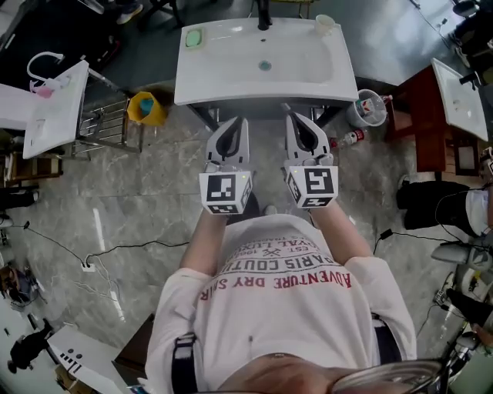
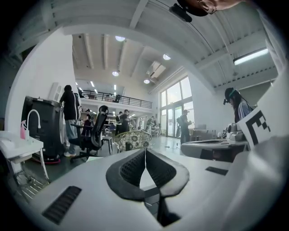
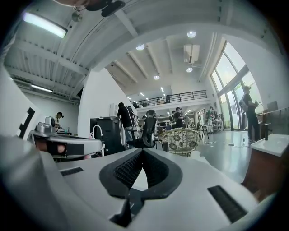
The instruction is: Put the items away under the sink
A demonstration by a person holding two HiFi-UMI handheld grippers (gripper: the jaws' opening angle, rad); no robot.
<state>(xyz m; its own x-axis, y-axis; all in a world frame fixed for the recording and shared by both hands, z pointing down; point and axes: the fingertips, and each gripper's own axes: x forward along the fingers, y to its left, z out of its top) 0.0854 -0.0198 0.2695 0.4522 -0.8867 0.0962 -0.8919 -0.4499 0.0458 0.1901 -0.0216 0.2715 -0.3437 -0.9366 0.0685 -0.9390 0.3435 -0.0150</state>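
Observation:
A white sink [image 1: 231,92] stands in front of me in the head view. On its top lie a green soap dish [image 1: 192,37] at the left corner and a pale cup [image 1: 325,23] at the right corner. On the floor beside it are a yellow and blue container [image 1: 145,107], a white tub [image 1: 370,108] and a small bottle [image 1: 351,138]. My left gripper [image 1: 237,123] and right gripper [image 1: 297,120] are held side by side just below the sink's front edge. Both are shut and hold nothing. In the gripper views the left gripper [image 2: 145,151] and the right gripper [image 3: 142,151] point out level into the hall.
A wire rack [image 1: 104,123] and another white sink [image 1: 54,108] stand at the left. A brown cabinet [image 1: 420,100] with a sink [image 1: 460,96] stands at the right. Cables [image 1: 92,262] lie on the floor. The gripper views show people [image 2: 70,117], an office chair [image 3: 146,131] and a patterned seat [image 2: 133,140].

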